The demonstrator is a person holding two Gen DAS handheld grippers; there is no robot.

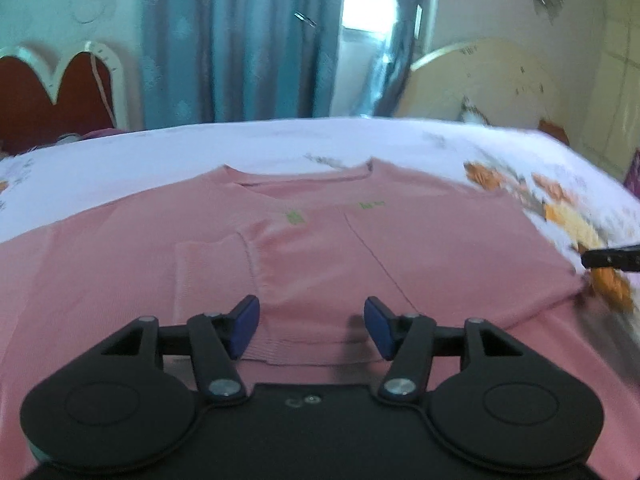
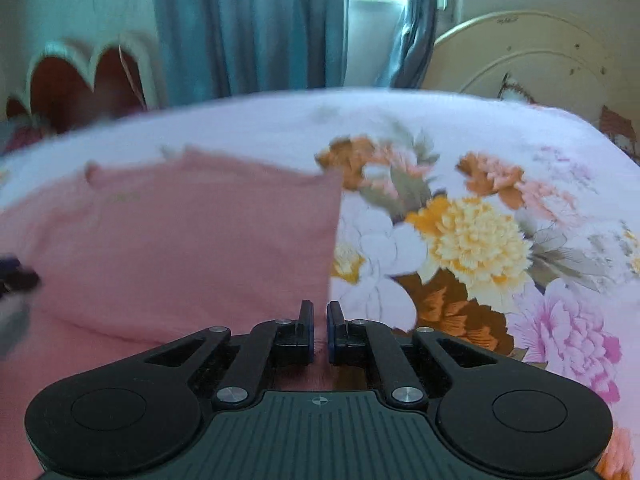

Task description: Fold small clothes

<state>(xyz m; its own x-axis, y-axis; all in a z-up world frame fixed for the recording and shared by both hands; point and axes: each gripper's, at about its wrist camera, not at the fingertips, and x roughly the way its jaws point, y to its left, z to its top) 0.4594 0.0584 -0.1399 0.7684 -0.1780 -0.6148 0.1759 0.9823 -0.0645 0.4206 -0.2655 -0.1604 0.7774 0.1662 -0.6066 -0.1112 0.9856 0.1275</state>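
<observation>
A pink knit sweater [image 1: 320, 248] lies flat on the bed, neck toward the far side, with both sleeves folded in over the chest. My left gripper [image 1: 312, 326] is open and empty, hovering just above the folded left sleeve's cuff near the hem. The sweater's right folded edge shows in the right wrist view [image 2: 192, 240]. My right gripper [image 2: 320, 330] sits at the sweater's right lower edge with its jaws nearly closed; a sliver of pink fabric shows between them. Its tip also shows in the left wrist view [image 1: 612, 260].
The bed has a white floral sheet [image 2: 480, 240]. Blue curtains [image 1: 240, 40] and a bright window stand beyond the far edge. A cream headboard [image 2: 540, 60] is at the right, a red and white headboard [image 1: 52, 96] at the left.
</observation>
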